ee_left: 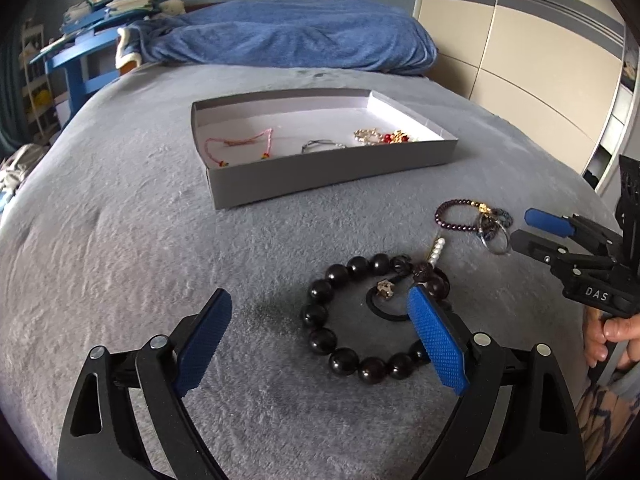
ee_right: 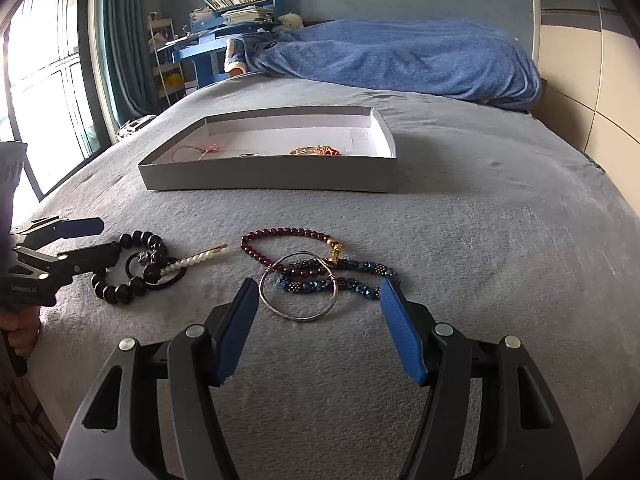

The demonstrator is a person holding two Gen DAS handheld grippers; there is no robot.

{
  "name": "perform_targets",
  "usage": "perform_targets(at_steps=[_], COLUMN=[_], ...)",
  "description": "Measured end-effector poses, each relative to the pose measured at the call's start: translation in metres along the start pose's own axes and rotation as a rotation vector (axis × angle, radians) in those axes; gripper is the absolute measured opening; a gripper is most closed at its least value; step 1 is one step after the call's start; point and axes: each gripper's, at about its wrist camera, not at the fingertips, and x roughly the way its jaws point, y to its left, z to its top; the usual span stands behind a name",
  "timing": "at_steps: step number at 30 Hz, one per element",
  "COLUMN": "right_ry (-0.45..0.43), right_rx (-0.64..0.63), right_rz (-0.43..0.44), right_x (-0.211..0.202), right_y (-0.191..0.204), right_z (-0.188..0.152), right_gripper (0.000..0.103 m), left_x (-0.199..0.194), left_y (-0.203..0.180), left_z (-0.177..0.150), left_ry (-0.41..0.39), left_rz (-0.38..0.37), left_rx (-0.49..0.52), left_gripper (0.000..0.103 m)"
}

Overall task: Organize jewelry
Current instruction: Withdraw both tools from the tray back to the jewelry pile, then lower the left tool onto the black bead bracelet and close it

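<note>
On the grey bed cover lies a black bead bracelet (ee_left: pixel 322 340), with a black ring (ee_left: pixel 384 314) and a pearl pin (ee_left: pixel 436 250) beside it. My left gripper (ee_left: pixel 320 300) hangs open over it, and its right finger hides a few beads. To the right, a dark red bead bracelet (ee_right: pixel 280 232), a blue bead bracelet (ee_right: pixel 360 292) and a silver bangle (ee_right: pixel 298 318) lie tangled together. My right gripper (ee_right: pixel 319 286) stands open just short of that pile, holding nothing. Beyond sits a shallow grey box (ee_left: pixel 332 172) holding a pink string bracelet (ee_left: pixel 240 142), a silver chain (ee_left: pixel 320 145) and a gold and red piece (ee_left: pixel 384 136).
A blue blanket (ee_left: pixel 296 36) is heaped at the bed's far end. At the back left stands a blue desk (ee_right: pixel 208 56) with books, near a window (ee_right: pixel 44 80). Beige wardrobe doors (ee_left: pixel 520 60) run along the right. A hand (ee_left: pixel 612 328) grips the right gripper's handle.
</note>
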Motion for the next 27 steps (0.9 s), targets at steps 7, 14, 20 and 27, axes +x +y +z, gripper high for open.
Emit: perform_targets(at_steps=[7,14,20,27], right_ry=[-0.004,0.017,0.079,0.129], right_rx=[0.016,0.004,-0.073,-0.064], right_rz=[0.008,0.010,-0.032,-0.055], right_x=[-0.001,0.004,0.021,0.036], right_y=[-0.002,0.002,0.022,0.021], right_z=[-0.001,0.001,0.005,0.007], right_gripper=[0.063,0.063,0.063,0.058], left_x=[0.009,0.009,0.007,0.010], left_y=[0.010,0.009,0.009,0.006], left_z=[-0.001,-0.004,-0.006,-0.005], left_ry=[0.051,0.053,0.045,0.058], left_rz=[0.022,0.047,0.051,0.048], left_rx=[-0.058,-0.042,-0.046,-0.032], left_gripper=[0.052,0.029,0.027,0.034])
